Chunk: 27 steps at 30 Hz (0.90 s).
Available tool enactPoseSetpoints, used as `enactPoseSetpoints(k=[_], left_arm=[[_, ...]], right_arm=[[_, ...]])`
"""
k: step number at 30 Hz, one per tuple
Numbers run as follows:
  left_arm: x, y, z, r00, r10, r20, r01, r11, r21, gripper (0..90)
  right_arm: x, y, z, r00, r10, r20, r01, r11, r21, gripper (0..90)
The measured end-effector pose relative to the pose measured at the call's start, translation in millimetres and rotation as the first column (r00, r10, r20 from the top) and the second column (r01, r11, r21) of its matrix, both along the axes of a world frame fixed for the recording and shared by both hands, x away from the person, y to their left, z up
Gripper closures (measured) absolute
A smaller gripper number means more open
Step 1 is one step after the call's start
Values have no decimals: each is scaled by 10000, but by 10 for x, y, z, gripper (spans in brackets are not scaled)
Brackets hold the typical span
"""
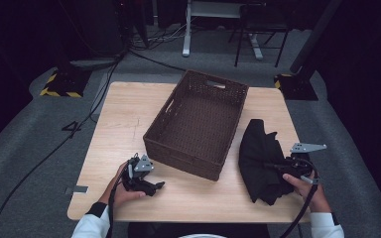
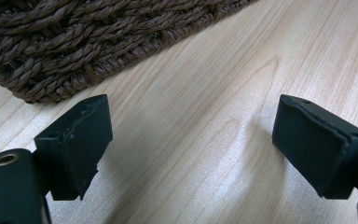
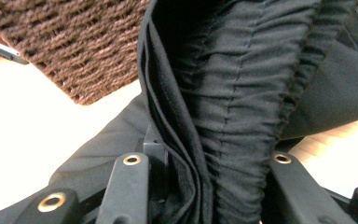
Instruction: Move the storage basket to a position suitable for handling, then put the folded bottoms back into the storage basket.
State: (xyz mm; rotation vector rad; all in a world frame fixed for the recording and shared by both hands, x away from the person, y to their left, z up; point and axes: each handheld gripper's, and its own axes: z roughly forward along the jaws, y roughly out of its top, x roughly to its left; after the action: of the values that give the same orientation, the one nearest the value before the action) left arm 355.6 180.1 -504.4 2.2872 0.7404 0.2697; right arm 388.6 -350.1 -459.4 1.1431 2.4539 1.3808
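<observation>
Dark room, grey carpet all round, with cables trailing across the floor at 10 o'clock and a white desk frame (image 1: 188, 29) and a chair (image 1: 260, 29) far back at 12. Pale wooden table (image 1: 124, 124) in the middle, grain running lengthwise, bare over its whole 9 o'clock half. Woven brown basket (image 1: 196, 124) set askew near the centre, empty inside, one handle slot at its far end; free strip of wood between its near corner and the table's 6 o'clock edge. Black garment (image 1: 260, 158) bunched at 4 o'clock, just beside the basket's right wall, near the table's right edge; soft, matte, creased, with a gathered, ruched band in the right gripper view. Right gripper (image 1: 283, 168) at 4 o'clock, clamped on the garment, fabric bundled between its jaws. Left gripper (image 1: 154, 187) at 7 o'clock, low over bare wood close to the basket's near corner, jaws spread wide with nothing between them.
</observation>
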Motion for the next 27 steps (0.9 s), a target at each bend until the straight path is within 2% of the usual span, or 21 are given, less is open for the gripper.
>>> enactPoseSetpoints(k=[7, 27], left_arm=[[2, -1, 0, 10000, 11, -1, -11, 10000, -9, 125], [3, -2, 0, 10000, 14, 2, -14, 10000, -3, 125]], right_arm=[[-17, -64, 85, 9991, -231, 358, 219, 9992, 324, 660], [-27, -187, 303, 9922, -629, 1073, 558, 9961, 678, 660]])
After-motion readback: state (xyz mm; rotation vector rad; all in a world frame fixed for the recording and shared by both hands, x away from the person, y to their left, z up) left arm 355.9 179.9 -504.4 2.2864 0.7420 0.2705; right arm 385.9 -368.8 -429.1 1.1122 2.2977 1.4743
